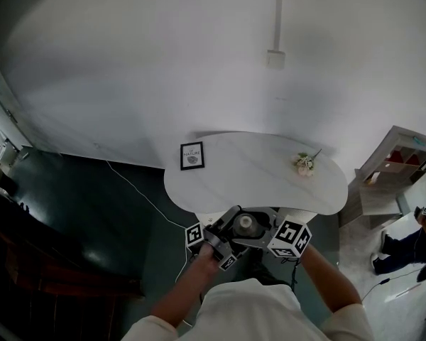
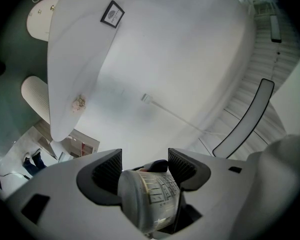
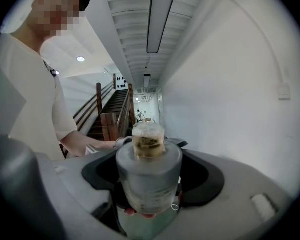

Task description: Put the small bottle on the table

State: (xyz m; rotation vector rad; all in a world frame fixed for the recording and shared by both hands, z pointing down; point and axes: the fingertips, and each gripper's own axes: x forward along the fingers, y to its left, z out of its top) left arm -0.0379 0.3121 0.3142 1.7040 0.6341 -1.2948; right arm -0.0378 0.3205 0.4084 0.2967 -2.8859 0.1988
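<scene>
Grey cylindrical small bottle is clamped in both left gripper and right gripper jaws, white oval table at twelve o'clock.

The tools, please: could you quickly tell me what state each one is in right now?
Left tool: closed on the small bottle.
Right tool: closed on the same small bottle, from the other side.

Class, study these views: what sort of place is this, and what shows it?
Probably an indoor hall or lobby. A white table with a framed picture and flowers stands against a bare wall, and the right gripper view shows a wooden staircase.
</scene>
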